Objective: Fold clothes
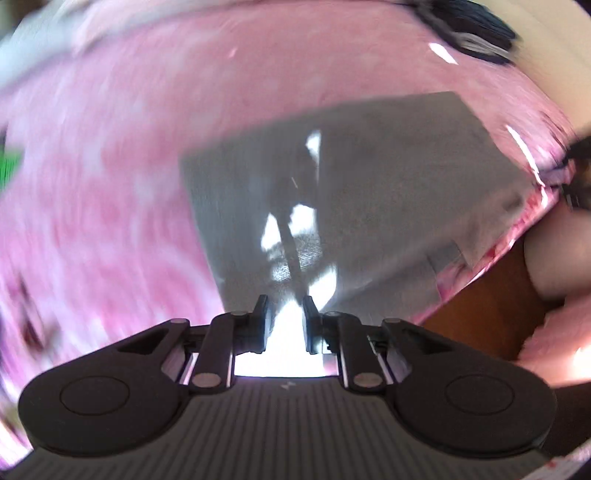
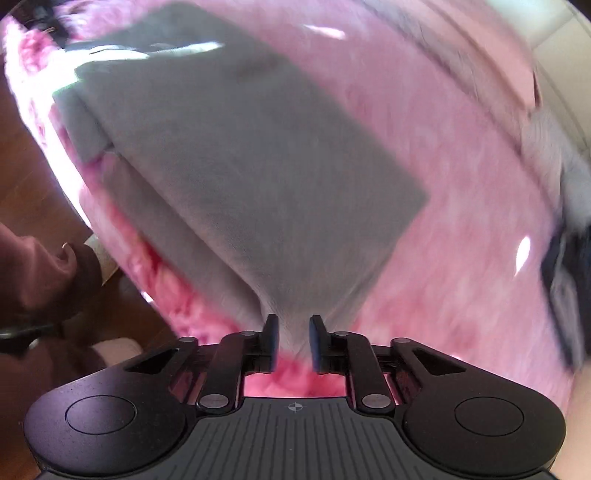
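Observation:
A grey garment point(image 1: 369, 184) lies folded into a rough rectangle on a pink fluffy blanket point(image 1: 110, 184). Its near edge narrows down into my left gripper point(image 1: 286, 310), which is shut on the sunlit cloth. In the right wrist view the same grey garment point(image 2: 240, 166) stretches away to the upper left, with a folded flap along its left side. Its near corner runs down between the fingers of my right gripper point(image 2: 293, 332), which is shut on it. Both views are smeared by motion.
The pink blanket point(image 2: 461, 221) ends at the bed edge, with brown wooden floor point(image 2: 22, 166) point(image 1: 480, 314) beyond. A person's dark maroon sleeve point(image 2: 37, 277) is at the left. Dark blurred items lie on the blanket at the far side point(image 1: 472, 26) and right point(image 2: 569, 277).

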`<action>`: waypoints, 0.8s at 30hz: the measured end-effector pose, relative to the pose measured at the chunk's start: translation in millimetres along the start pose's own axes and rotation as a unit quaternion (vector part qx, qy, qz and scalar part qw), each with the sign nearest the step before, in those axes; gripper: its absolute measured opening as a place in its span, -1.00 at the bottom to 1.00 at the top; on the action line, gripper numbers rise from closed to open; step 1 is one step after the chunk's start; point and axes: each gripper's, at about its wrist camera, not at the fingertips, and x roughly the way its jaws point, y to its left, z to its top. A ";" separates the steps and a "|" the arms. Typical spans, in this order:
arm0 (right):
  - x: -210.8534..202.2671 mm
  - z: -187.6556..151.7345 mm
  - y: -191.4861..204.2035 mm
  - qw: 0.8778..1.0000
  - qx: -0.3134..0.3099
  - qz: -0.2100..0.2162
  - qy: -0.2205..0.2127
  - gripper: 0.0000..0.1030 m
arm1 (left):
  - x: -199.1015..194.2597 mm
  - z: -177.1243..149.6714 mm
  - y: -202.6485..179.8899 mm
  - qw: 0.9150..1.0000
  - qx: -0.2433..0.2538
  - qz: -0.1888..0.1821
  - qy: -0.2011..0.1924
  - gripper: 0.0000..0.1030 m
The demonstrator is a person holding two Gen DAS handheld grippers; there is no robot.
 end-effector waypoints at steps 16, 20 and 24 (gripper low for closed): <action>26.4 -72.5 -70.3 0.639 0.731 0.217 -0.100 -0.12 | 14.1 -63.4 43.4 0.874 -0.465 -0.112 -0.084 -0.36; 37.5 -71.1 -76.8 0.636 0.736 0.207 -0.101 -0.35 | 27.3 -63.5 47.4 0.864 -0.485 -0.111 -0.082 -0.35; 30.9 -77.6 -80.9 0.659 0.718 0.188 -0.120 -0.88 | 34.6 -62.7 47.9 0.859 -0.492 -0.113 -0.082 -0.44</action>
